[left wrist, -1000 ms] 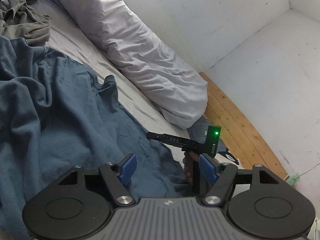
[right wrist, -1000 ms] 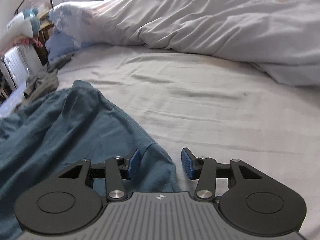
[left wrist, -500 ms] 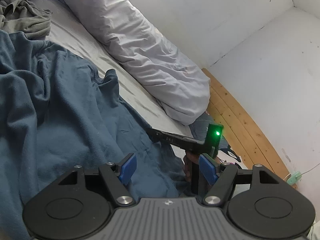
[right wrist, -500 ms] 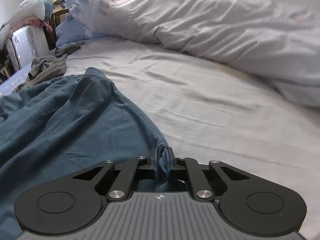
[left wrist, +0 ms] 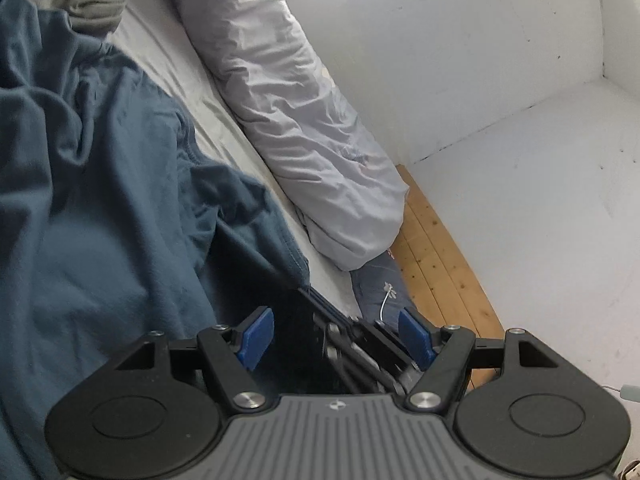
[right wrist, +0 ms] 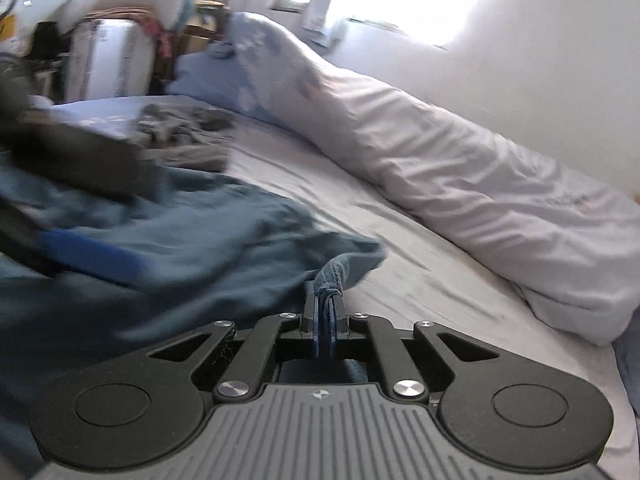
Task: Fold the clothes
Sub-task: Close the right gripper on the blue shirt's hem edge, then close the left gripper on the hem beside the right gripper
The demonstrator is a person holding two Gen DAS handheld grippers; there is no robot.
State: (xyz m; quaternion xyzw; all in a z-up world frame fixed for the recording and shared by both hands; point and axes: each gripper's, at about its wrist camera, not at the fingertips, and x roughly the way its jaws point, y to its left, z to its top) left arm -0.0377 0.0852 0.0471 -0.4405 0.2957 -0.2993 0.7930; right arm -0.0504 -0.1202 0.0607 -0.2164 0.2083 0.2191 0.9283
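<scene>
Pinching a bunched hem of the blue shirt [right wrist: 224, 248], the right hand-held gripper [right wrist: 327, 320] has its jaws pressed together on the cloth. The shirt lies rumpled across the bed [right wrist: 420, 264], on the pale sheet, beside a long white duvet roll [right wrist: 460, 176] that runs along the wall. The left hand-held gripper [left wrist: 335, 336] hovers over the shirt's near edge with its blue pads [left wrist: 256, 334] apart and nothing clamped between them. A grey garment [right wrist: 184, 136] sits crumpled farther up the bed, beyond the shirt.
</scene>
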